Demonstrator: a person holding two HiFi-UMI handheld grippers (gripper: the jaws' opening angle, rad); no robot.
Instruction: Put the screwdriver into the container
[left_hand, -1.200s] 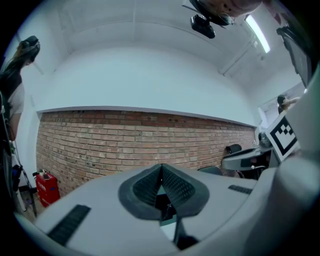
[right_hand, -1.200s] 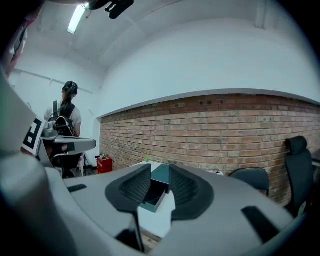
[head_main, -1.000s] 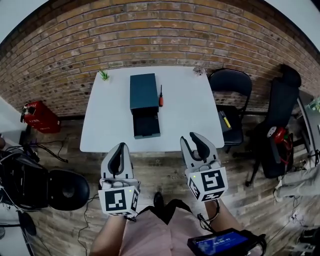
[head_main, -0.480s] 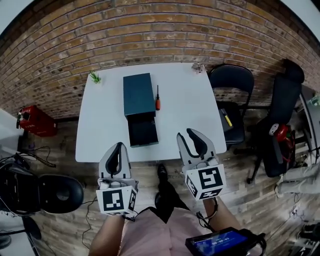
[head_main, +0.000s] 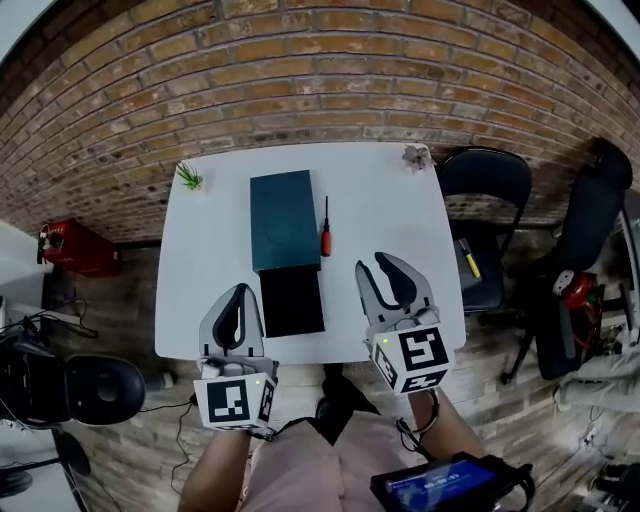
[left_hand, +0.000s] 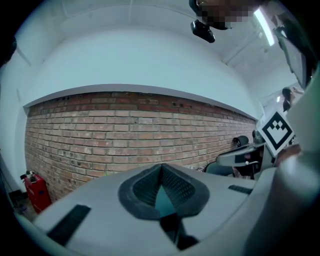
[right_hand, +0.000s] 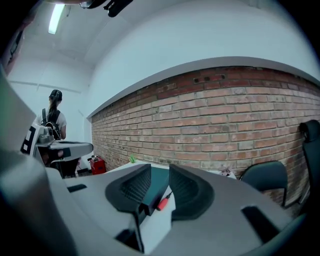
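The screwdriver (head_main: 325, 232) lies on the table (head_main: 395, 225), just right of the container (head_main: 283, 232).

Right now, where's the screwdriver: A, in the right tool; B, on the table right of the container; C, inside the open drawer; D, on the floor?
B: the screwdriver lies on the white table beside the container, on its right side.

White surface (head_main: 390, 240): dark teal container (head_main: 284, 233) at centre, drawer (head_main: 292, 302) open toward 6 o'clock; red-handled screwdriver (head_main: 325, 235) just beside at 3 o'clock; green plant (head_main: 188, 177) at 10 o'clock corner; small pale object (head_main: 415, 156) at 2 o'clock corner.
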